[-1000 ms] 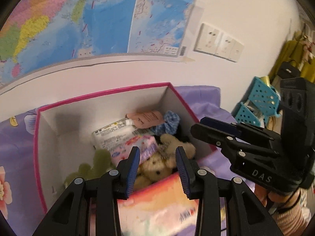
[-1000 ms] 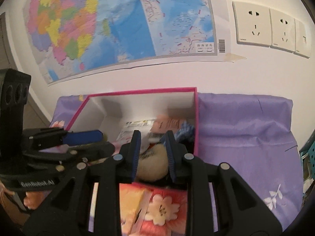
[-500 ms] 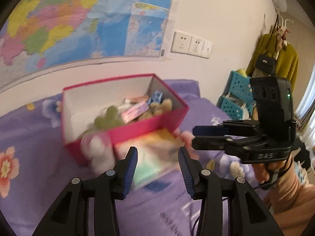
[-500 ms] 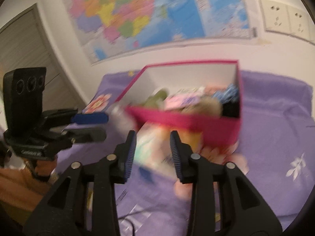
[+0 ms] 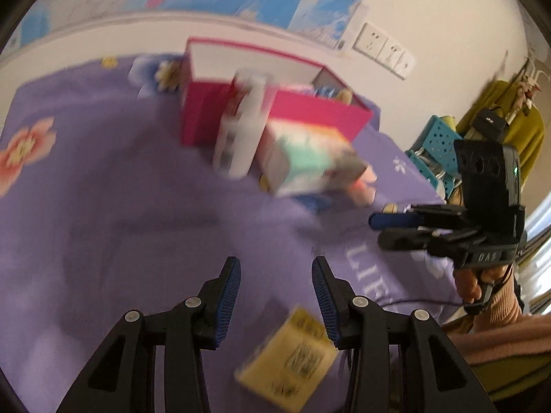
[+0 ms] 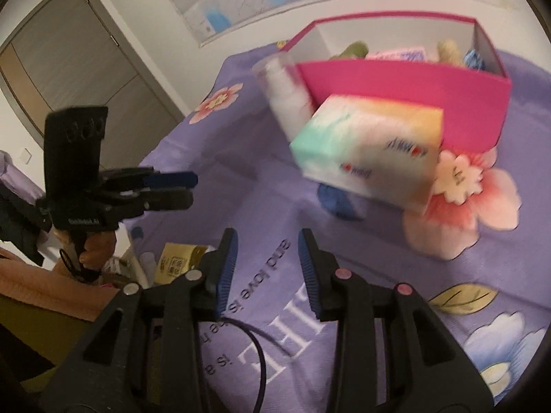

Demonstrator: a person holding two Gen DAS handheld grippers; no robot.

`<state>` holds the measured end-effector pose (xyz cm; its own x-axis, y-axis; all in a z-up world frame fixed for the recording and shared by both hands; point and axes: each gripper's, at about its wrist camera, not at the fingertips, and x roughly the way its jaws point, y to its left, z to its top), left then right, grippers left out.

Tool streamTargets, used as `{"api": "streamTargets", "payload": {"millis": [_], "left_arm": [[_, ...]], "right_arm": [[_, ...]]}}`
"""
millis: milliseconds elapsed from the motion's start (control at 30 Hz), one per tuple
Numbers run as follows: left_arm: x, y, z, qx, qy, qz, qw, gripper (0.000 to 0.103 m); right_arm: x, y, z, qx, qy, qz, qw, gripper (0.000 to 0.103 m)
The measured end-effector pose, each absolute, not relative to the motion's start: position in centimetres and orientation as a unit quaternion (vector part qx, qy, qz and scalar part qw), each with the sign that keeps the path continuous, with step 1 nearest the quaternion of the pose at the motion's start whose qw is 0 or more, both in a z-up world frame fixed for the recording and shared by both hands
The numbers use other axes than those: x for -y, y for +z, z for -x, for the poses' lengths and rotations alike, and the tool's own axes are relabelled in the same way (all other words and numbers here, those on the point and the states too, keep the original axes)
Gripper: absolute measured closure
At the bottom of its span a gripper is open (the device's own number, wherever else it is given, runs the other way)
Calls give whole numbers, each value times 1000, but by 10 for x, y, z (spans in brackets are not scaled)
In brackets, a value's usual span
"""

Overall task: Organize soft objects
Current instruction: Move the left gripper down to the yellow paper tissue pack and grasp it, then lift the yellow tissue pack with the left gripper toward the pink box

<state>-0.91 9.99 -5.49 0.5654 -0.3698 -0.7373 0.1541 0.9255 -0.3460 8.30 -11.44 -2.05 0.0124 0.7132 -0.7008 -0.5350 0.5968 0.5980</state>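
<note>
Open pink cardboard box, white inside [image 6: 406, 84] [image 5: 310, 112]: we log it resting on purple sheet near wall. We count inside: green plush [image 6: 354, 50], pink packet [image 6: 401, 54], tan plush [image 6: 447, 51], blue fabric piece [image 6: 472, 59], all peeking above rim. Pastel soft tissue pack, mint-to-orange, printed lettering [image 6: 370, 146] [image 5: 310, 156]: tilted, lying against box's front wall. White cylindrical bottle, blurred [image 6: 287, 94] [image 5: 242, 127]: leaning at box's front corner, beside tissue pack.

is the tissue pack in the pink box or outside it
Outside. The tissue pack lies on the purple sheet against the front wall of the pink box, beside a white bottle.
</note>
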Motion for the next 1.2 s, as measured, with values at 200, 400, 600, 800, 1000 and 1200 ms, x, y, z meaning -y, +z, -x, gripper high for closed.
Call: {"api": "streamTargets", "payload": {"millis": [200,400,600,800,1000,1200], "left_arm": [[-110,-66,41,-446,-157,149,869,59],[-123,-73,61,-456,-151,171,860,59],[-121,-86,73,-480,-165,185,842,59],[-113,-95,71,-489,-177,194,832,61],[-106,-94,61,-479,-198,203,830,69],[-90,-88,37,-468,-216,179,838,69]], "right_arm": [[100,-33,-67,-562,461,-79,682,64],[82,-41,-58,-570,482,-82,661,64],[64,-48,-54,-574,499,-80,644,64],[50,-60,-50,-581,502,-80,636,64],[48,-60,-47,-579,496,-86,641,75],[68,-59,-54,-576,459,-96,670,76]]}}
